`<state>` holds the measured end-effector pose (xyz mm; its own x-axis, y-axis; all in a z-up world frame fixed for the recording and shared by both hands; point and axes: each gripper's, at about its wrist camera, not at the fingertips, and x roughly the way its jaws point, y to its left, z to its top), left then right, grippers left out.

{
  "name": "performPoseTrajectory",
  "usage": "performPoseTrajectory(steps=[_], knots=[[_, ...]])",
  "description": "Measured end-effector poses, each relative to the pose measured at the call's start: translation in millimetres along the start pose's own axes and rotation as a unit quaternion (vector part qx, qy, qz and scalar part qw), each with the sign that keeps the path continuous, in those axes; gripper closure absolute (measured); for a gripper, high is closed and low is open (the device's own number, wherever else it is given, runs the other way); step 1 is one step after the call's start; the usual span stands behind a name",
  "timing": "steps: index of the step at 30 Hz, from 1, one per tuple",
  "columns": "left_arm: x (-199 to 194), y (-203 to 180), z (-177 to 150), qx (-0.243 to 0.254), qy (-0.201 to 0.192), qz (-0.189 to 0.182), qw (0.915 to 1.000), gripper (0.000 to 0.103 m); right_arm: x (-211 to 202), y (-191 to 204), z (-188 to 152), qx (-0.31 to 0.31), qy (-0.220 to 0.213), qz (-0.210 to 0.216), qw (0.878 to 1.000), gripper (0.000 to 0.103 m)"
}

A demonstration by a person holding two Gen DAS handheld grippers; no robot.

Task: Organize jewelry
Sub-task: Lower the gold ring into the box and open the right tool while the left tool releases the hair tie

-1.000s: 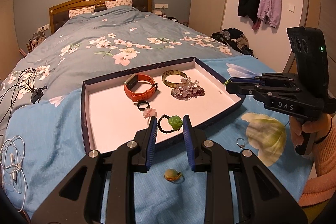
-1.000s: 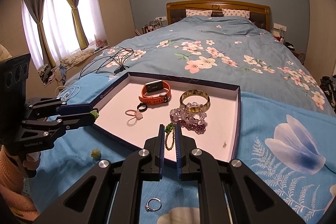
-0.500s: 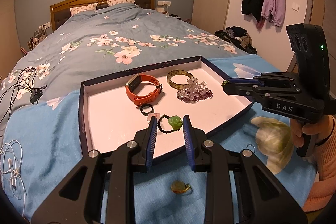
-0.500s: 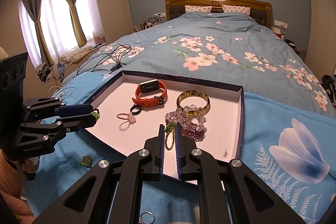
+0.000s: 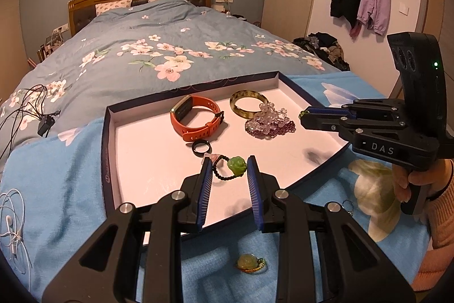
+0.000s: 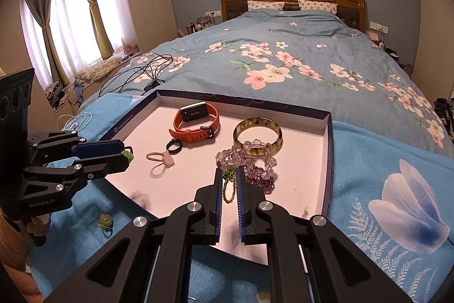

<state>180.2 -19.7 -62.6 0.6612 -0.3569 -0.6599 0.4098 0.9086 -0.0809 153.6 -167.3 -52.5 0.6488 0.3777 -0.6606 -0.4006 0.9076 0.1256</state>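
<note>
My left gripper (image 5: 229,161) is shut on a black bead bracelet with a green rose charm (image 5: 236,165) and holds it over the near part of the dark-rimmed tray (image 5: 105,155). Seen from the right wrist, the left gripper (image 6: 124,154) hangs over the tray's left corner. My right gripper (image 6: 229,172) is shut on a thin gold chain with a green bead (image 6: 228,185), which dangles over the tray (image 6: 329,158) just before the purple crystal beads (image 6: 255,169). In the left wrist view the right gripper (image 5: 304,114) reaches in over the tray's right rim.
The tray holds an orange smart band (image 5: 195,118), a green-brown bangle (image 5: 249,104), a black ring (image 5: 201,147) and a pink loop (image 6: 160,158). A green pendant ring (image 5: 249,263) and a silver ring (image 5: 347,205) lie on the blue blanket. Cables (image 6: 147,70) lie at the left.
Both grippers have moved forward and slightly down over the tray, each keeping its piece. The pendant ring on the blanket has slid lower in both views.
</note>
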Motion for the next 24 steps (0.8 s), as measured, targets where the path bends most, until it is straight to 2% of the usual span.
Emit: performPoseTrajectory(steps=[24], knots=[[37,13,1,-0.024,0.039,-0.005,0.9989,0.078,33,-1,3,-0.003,0.040,-0.014,0.999,0.095]])
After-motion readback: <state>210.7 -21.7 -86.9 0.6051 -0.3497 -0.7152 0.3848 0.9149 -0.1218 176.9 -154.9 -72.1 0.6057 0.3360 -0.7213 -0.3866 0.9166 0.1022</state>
